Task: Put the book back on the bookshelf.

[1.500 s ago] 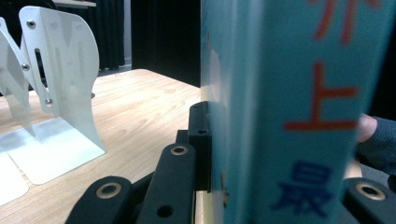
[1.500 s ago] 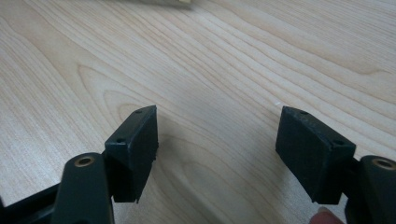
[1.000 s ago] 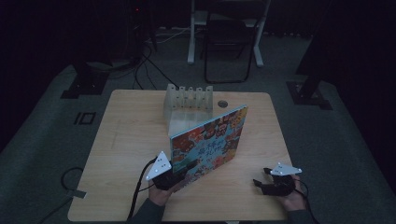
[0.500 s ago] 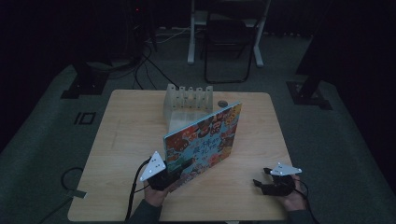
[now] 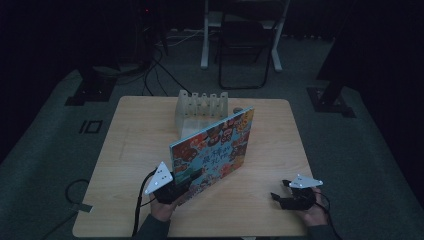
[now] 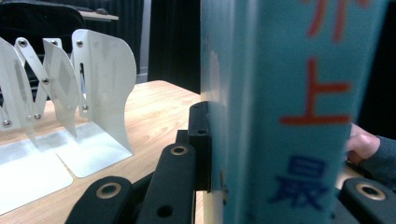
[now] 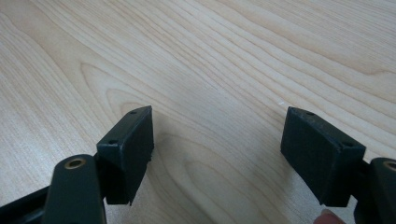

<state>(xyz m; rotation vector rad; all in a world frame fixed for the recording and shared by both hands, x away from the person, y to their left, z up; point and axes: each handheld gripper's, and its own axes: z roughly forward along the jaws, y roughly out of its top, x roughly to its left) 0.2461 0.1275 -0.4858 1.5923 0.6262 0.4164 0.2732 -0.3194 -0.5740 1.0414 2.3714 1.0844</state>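
Clamped by its near corner in the left tool point(image 5: 172, 189), the book point(image 5: 215, 147) stands tilted over the counter point(image 5: 130, 145), probably bound for the white rack point(image 5: 200, 107): keep it upright; the right tool point(image 5: 287, 197), jaws apart, rests empty.

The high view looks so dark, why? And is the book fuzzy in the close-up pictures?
In the high view the room is dim, so the table and the colourful book look dull and grainy. In the left gripper view the light is brighter, but the book sits so close that its letters blur, while the white rack stays sharp. In the right gripper view the wood grain is bright and clear.
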